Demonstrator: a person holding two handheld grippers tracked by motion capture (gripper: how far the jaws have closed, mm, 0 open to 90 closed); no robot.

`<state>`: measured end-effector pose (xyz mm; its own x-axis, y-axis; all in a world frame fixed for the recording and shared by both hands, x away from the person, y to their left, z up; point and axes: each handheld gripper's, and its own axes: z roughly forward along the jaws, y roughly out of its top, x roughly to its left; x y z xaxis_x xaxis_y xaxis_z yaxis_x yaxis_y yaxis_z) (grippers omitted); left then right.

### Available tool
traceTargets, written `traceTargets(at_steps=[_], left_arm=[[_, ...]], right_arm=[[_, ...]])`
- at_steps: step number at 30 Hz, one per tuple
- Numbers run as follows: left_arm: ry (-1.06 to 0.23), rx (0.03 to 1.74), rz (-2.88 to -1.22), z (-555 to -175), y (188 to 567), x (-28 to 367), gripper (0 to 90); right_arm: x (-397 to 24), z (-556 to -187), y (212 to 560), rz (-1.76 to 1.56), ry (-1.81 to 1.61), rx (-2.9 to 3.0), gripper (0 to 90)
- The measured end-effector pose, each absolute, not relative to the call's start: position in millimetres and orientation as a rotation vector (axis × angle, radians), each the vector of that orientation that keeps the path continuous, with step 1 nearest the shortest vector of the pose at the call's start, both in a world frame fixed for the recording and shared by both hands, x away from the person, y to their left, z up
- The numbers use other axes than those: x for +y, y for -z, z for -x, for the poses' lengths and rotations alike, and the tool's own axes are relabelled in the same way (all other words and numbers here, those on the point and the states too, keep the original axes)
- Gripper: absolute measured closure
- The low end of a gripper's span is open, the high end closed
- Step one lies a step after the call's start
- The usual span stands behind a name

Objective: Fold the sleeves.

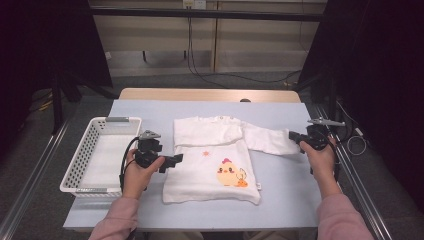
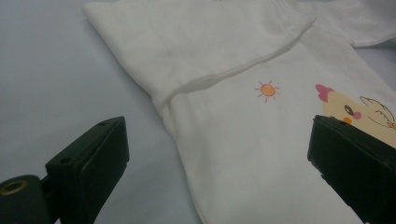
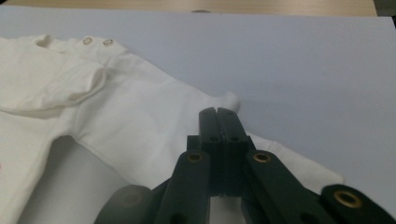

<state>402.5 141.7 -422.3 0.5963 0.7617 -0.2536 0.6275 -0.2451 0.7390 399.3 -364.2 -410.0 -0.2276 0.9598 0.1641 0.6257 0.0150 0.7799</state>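
Note:
A white baby shirt [image 1: 210, 165] with a yellow chick print lies flat in the middle of the blue table cover. Its left sleeve is folded across the chest; its right sleeve [image 1: 267, 140] stretches out to the right. My right gripper [image 1: 296, 137] is shut on the end of that sleeve [image 3: 154, 121], which hangs a little above the table with a shadow under it. My left gripper [image 1: 176, 160] stands open at the shirt's left edge. In the left gripper view its jaws straddle the shirt's side hem [image 2: 187, 140] without touching it.
A white slatted plastic basket [image 1: 80, 155] sits at the left of the table, close to my left hand. The blue cover [image 1: 280, 185] ends near a wooden table edge [image 1: 200, 94] at the back. Metal rails run along both sides.

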Motion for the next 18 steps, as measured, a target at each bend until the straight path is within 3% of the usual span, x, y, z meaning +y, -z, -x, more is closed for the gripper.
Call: traceTargets(at_steps=[11, 18], left_arm=[[-0.209, 1.060, -2.024, -403.1, 419.5, 145.8, 5.8], [-0.177, 1.098, -1.957, -400.4, 419.0, 142.2, 5.8]], right_arm=[[-346.4, -402.9, 381.5, -1.566, -1.103, 1.881, 90.0], [-336.4, -406.6, 371.4, -1.563, -1.109, 1.889, 90.0]])
